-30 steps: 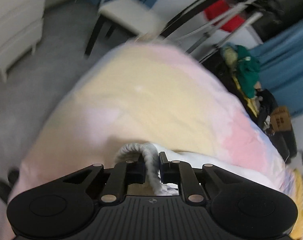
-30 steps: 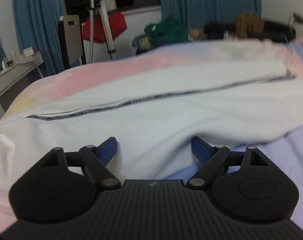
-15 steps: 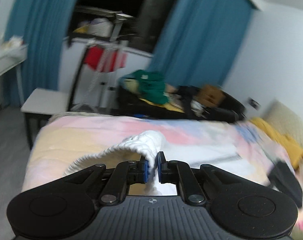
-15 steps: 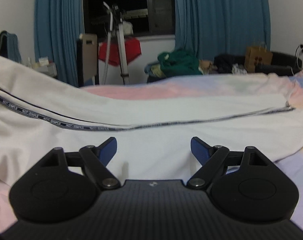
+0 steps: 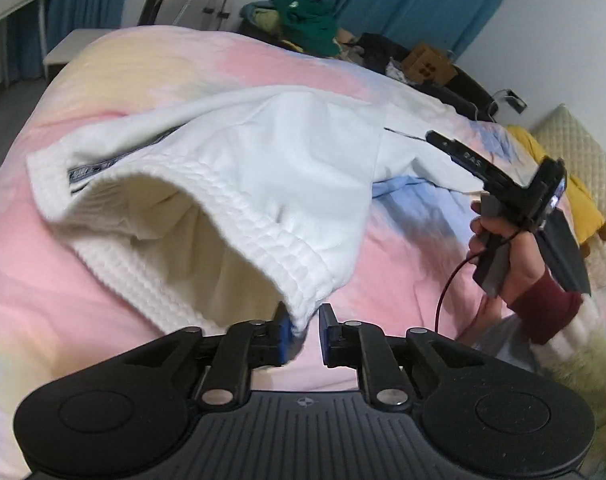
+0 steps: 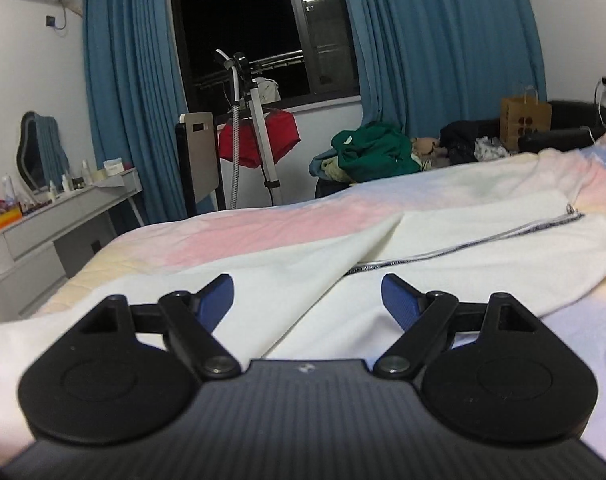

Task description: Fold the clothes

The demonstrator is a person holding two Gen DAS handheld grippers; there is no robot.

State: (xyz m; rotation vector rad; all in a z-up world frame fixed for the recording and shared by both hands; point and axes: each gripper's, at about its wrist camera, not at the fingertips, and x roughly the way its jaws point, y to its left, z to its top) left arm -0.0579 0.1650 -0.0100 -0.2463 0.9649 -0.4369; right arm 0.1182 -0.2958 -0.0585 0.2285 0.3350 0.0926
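The white zip jacket is partly doubled over on the bed, its ribbed hem barely pinched by the left hand-held gripper, while the right hand-held gripper is spread, holding nothing.

Both views are lit evenly by soft indoor light from overhead, the window behind the blue curtains being black apart from one small bright patch of glare near its top. Fisheye distortion bows the bed into a dome in the left wrist view, bends the curtains and walls in the right wrist view, and darkens the corners; shadows are faint, deepest inside the open hem of the white garment. Focus is fair at mid-distance, while the near fabric at the lower edges is smeared and the black tongs housings show a dull sheen.
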